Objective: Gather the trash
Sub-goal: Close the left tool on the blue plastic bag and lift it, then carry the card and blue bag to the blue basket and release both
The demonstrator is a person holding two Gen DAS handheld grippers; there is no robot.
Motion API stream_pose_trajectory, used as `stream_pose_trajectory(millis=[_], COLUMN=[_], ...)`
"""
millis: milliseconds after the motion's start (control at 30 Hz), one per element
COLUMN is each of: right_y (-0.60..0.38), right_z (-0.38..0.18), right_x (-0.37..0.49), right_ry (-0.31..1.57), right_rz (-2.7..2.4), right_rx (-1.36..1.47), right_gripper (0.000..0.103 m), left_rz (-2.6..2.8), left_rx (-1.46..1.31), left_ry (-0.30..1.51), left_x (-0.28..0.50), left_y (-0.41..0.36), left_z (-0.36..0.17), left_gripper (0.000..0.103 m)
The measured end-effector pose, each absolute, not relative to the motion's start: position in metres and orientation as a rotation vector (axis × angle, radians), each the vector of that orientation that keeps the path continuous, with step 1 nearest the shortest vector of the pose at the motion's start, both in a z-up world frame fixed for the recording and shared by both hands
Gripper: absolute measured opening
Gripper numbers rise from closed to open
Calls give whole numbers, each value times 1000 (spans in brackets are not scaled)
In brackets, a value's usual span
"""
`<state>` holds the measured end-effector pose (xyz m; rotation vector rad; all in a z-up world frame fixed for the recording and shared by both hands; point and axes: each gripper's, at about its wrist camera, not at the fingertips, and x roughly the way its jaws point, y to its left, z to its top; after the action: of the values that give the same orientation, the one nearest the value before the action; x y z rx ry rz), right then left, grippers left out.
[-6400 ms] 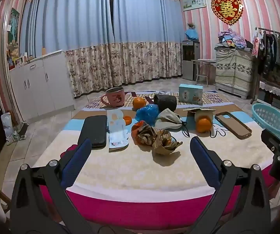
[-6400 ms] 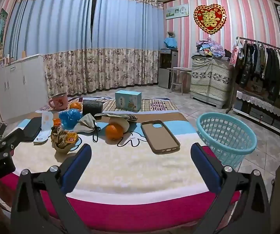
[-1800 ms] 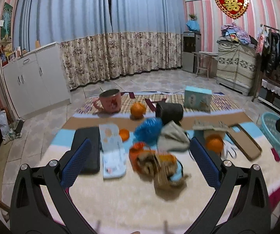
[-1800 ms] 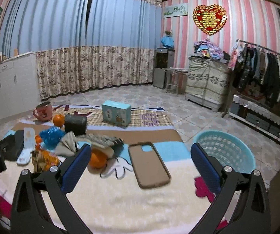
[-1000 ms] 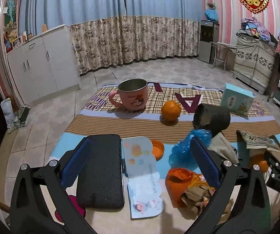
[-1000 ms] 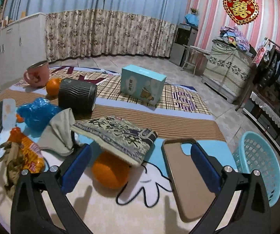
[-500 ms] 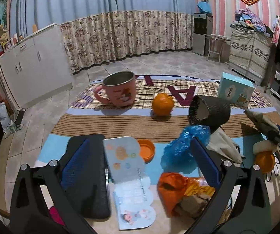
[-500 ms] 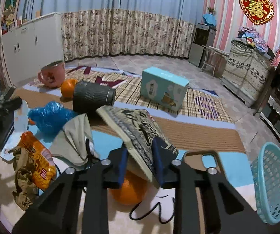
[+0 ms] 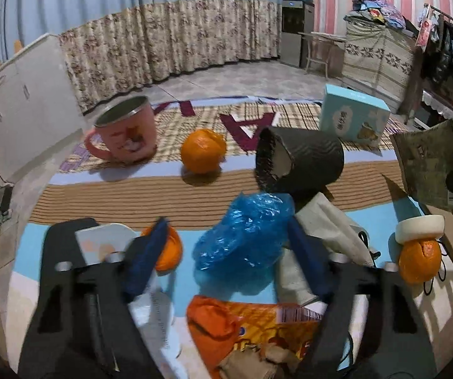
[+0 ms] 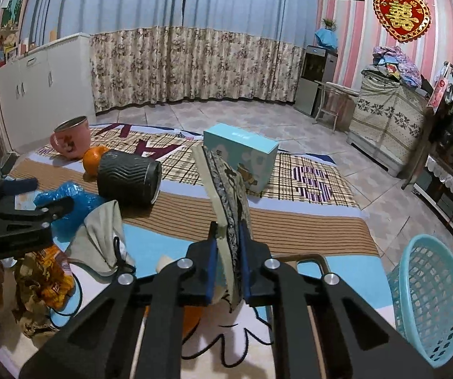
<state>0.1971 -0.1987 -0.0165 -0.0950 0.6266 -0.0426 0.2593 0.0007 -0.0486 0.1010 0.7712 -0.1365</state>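
While the right gripper [image 10: 228, 268] clamps a patterned packet [image 10: 226, 189], the left gripper's [image 9: 226, 246] blurred jaws are closing around a blue bag [image 9: 245, 240].

On the mat [image 9: 106, 195], the mug [image 9: 125, 132] stands far left, an orange [image 9: 202, 150] right of it, then the tipped cup [image 9: 299, 162], and the box [image 9: 351, 120] behind to the right. The bag [image 9: 245, 243] lies before the cup, with the wrapper [image 9: 258, 325] nearer still. The basket [image 10: 428, 297] sits off the mat's right side, on the floor [image 10: 384, 186].
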Motion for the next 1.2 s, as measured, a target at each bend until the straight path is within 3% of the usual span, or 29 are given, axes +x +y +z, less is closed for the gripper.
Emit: stream_pose_trajectory(millis=[33,133,233,800,1200], right_y=[-200,-206,-211,-275,-434], right_z=[-16,-16,-15,37,51], right_x=[197,195,193,156,92], right_ry=[626,621,610,553,629], right_rz=[-44,-45,-51,-93,-358], right_rx=[-94,-78,-66,4,-15], right_gripper=[10,10,9,5,5], left_rz=[-149,-174,-163,-191,-454], left_rx=[96,90,93,84,96], left_ry=[781,787,748,586,611], left_x=[260,259,253,204,179], left_y=[1,2,2,-39,-212], left_z=[-51,-51,-41,42,39], left_gripper=[47,30,27,26,26])
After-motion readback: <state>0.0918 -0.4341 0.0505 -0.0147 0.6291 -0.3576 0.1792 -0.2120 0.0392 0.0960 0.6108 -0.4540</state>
